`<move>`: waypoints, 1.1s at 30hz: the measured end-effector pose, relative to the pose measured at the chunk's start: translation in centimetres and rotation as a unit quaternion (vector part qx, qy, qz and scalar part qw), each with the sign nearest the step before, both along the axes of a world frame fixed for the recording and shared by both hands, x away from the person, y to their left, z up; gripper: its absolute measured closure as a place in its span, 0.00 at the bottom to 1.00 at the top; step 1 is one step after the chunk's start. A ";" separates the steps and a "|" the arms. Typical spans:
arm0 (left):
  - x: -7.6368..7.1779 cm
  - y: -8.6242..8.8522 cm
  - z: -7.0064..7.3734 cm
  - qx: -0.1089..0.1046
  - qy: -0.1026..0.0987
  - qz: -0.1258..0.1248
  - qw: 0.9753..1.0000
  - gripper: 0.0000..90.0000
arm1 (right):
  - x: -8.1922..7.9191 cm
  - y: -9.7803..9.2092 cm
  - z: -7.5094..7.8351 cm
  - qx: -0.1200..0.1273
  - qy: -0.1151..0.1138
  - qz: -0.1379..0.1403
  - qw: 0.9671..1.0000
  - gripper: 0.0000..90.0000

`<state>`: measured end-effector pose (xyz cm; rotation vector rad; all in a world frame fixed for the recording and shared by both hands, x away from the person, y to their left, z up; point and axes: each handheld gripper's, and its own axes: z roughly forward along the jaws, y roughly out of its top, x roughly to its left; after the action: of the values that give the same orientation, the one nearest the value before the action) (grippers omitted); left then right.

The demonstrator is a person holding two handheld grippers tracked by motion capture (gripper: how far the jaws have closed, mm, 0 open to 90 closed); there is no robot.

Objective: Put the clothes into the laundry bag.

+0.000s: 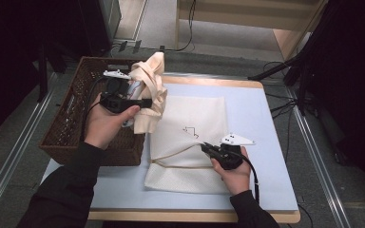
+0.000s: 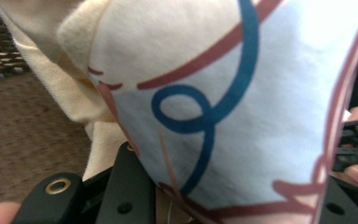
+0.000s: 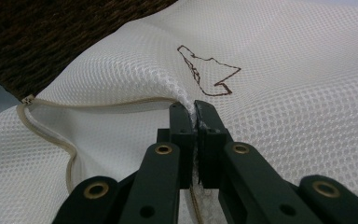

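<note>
The mesh laundry bag (image 1: 190,137) lies flat mid-table, limp and light; the right gripper (image 1: 208,148) pinches its zippered opening edge, at 5 o'clock. The cream garment (image 1: 152,95), soft and floppy, hangs at 10 o'clock over the wicker basket (image 1: 76,123), clamped in the left gripper (image 1: 145,102); best held by a bunched fold.

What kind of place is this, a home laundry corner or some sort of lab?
Probably a lab or recording workspace: a bare table on aluminium rails, black curtains at the sides and cables across the floor. The wicker basket and mesh laundry bag look like props.
</note>
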<state>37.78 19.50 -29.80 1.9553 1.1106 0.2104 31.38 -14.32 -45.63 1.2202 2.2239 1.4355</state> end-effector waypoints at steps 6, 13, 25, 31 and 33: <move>-1.2 -1.5 -0.7 -0.007 0.001 -0.009 1.000 0.71 | 0.0 0.0 0.0 0.001 -0.004 -0.001 1.000 0.97; -3.2 -3.1 -2.1 -0.008 0.010 -0.039 0.999 0.71 | 0.0 0.0 0.0 0.000 -0.002 -0.001 1.000 0.97; -7.2 -4.9 -6.1 -0.001 0.026 -0.064 0.998 0.71 | 0.0 0.0 0.0 0.000 -0.005 -0.002 1.000 0.98; -9.9 -5.9 -8.1 0.002 0.040 -0.087 0.995 0.70 | 0.0 0.0 -0.1 -0.005 -0.005 -0.005 1.000 0.98; -10.7 -6.1 -9.1 0.004 0.047 -0.088 0.995 0.69 | 0.0 0.1 -0.1 -0.005 -0.004 -0.006 1.000 0.98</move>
<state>27.12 13.45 -38.88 2.0759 0.9909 0.0277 31.40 -14.26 -45.69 1.2204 2.2115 1.4197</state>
